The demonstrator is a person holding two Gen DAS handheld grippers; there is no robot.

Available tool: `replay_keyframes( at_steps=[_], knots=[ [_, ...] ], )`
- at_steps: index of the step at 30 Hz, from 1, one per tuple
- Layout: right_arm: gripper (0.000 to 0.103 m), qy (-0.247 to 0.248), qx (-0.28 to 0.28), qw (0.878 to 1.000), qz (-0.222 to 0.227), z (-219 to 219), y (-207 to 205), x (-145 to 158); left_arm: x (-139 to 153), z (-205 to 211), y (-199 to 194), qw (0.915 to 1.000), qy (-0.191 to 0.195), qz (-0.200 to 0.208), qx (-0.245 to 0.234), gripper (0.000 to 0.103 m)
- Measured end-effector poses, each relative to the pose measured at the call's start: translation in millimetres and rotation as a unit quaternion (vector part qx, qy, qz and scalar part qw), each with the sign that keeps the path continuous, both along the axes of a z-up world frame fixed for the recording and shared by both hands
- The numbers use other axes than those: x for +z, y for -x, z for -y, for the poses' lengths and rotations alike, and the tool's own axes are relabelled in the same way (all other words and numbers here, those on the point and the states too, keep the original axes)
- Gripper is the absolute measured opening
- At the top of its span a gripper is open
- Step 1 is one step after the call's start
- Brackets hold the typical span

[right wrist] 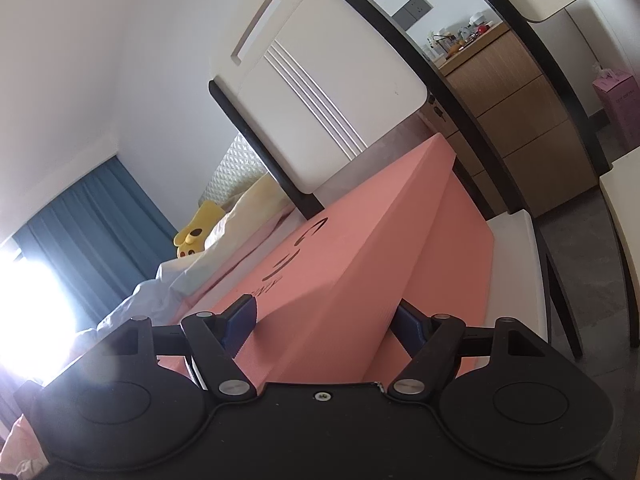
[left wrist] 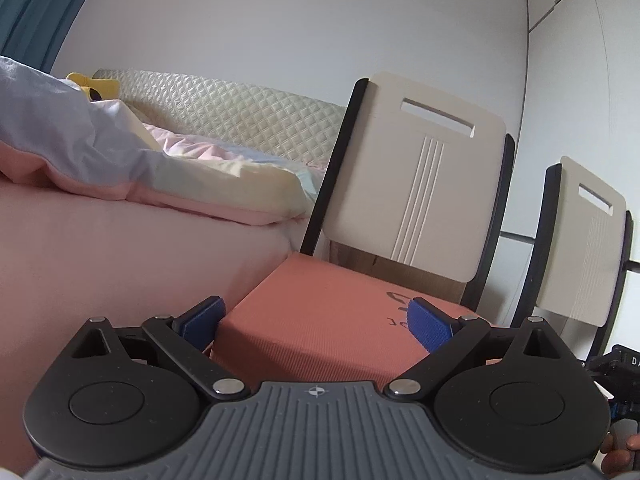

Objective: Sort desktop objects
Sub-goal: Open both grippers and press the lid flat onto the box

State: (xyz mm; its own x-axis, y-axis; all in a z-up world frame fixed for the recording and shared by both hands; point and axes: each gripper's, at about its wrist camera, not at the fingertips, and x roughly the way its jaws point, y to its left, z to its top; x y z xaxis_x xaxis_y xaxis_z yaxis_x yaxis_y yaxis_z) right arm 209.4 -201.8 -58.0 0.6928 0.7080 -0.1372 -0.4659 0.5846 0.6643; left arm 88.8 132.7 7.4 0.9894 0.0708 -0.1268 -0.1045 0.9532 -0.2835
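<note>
Bedroom setting: white walls, a bed (left wrist: 120, 232) with pink sheet and rumpled pastel bedding at left, a quilted cream headboard (left wrist: 224, 108) behind it, a yellow plush toy (right wrist: 196, 234) on the bedding, and a blue curtain (right wrist: 100, 216) by a bright window. Two cream chairs with black frames stand beside the bed; the nearer chair (left wrist: 416, 176) carries a salmon-pink box (left wrist: 320, 328) with dark lettering on its lid. A wooden drawer cabinet (right wrist: 516, 120) appears behind, seen from my right wrist.

My left claw (left wrist: 320, 322) straddles one corner of the box, blue pads (left wrist: 430, 326) set wide against its sides; whether they press it I cannot tell. My right claw (right wrist: 326, 322) brackets another corner, where the lid stands tilted up from the base, one pad on the lid top, the other along the side; firm grip likewise cannot be told.
</note>
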Motion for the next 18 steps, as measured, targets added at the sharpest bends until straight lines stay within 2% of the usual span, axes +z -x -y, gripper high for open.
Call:
replay_keyframes(
  at_steps=[5, 10, 18],
  knots=[
    [0.074, 0.025, 0.001, 1.0, 0.016, -8, 5, 4, 1, -4, -2, 1.0, -0.002, -0.001, 0.01, 0.098],
    [0.075, 0.032, 0.003, 0.999, 0.018, -10, 8, 6, 2, 10, 7, 0.9928, -0.093, 0.025, 0.072, 0.099],
    [0.083, 0.054, 0.028, 0.998, 0.011, -11, 9, 5, -7, 17, 2, 0.994, -0.103, -0.025, 0.027, 0.099]
  ],
)
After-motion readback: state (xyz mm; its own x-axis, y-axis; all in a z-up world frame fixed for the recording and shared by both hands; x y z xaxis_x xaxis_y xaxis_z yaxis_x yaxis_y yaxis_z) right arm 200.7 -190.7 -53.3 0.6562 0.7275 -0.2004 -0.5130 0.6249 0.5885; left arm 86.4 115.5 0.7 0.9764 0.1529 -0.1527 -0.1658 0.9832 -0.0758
